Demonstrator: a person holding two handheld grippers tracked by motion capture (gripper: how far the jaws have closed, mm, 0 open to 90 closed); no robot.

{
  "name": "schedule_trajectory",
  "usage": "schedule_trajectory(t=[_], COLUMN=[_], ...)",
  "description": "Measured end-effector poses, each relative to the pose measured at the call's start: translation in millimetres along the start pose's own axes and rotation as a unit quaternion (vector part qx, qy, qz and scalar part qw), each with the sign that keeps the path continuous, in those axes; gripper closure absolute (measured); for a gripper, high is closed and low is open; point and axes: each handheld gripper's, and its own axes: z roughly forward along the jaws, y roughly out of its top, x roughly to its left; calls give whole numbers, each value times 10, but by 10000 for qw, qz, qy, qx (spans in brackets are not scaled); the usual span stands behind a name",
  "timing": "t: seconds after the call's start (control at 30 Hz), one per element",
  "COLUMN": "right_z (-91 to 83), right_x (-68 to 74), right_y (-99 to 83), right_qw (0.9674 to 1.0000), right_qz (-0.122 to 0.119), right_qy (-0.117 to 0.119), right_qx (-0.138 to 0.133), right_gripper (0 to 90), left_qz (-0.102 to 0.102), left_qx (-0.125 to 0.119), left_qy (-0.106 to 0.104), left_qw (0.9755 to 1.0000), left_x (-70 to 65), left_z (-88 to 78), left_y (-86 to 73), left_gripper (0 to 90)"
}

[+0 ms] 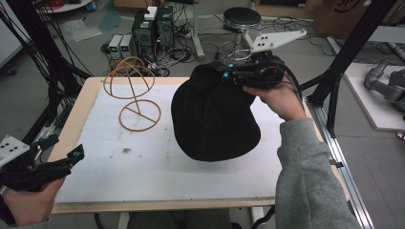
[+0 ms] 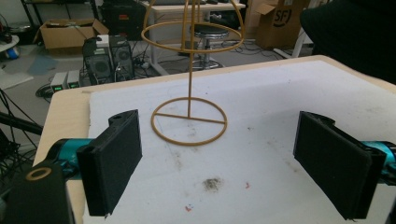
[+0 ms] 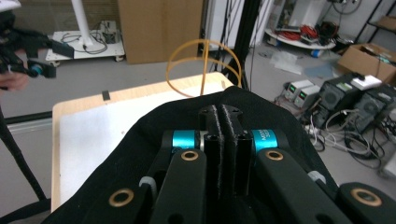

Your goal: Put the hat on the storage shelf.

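Right gripper (image 1: pixel 229 71) has its jaws pressed together on the crown edge of a black hat (image 1: pixel 215 117), pinching the fabric. In the right gripper view the two jaws meet with hat cloth (image 3: pixel 140 154) bunched up around them on both sides.

The hat hangs tilted from that grip, brim low, over the white mat (image 1: pixel 143 167). It sits right of the wire hat stand (image 1: pixel 136 90) and near it, not touching. Can't tell if the lower brim touches the mat or floats just above it.

The hat stand stands upright on the far left part of the mat: round base ring flat on the mat, thin post, wire dome on top. Nothing is on the dome. The left gripper view shows the stand (image 2: pixel 190 88) straight ahead, and the hat (image 2: pixel 355 37) is a dark mass at upper right of it.

Left gripper (image 1: pixel 57 160) is well apart from the stand, at the near left edge of the table (image 1: pixel 71 119), held in the person's left hand (image 1: pixel 28 205). Its jaws are spread wide with nothing between them, pointing toward the stand's base.

The mat has a few dirt marks (image 2: pixel 212 183) on the near side of the stand.

Right hand (image 1: pixel 282 100) comes out of a grey sleeve (image 1: pixel 310 181), on the far right side of the hat.
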Motion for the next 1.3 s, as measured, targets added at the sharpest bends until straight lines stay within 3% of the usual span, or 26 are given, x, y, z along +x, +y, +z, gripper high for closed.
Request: schedule_trajectory(t=[0.53, 0.77, 1.3], right_z=[342, 640, 1215], right_x=[-109, -77, -132], right_y=[509, 743, 1057], right_qw=[9994, 9987, 9963], right_qz=[-133, -248, -319], right_qy=[109, 263, 490], right_qx=[-290, -372, -628], right_gripper=[883, 883, 883], left_qz=[-44, -51, -74], left_qx=[115, 174, 256], left_qy=[129, 205, 277], left_qw=[9998, 9996, 9993], left_x=[17, 5, -92], left_z=[-161, -287, -585], left_y=[-112, -189, -331], left_gripper=[156, 156, 156])
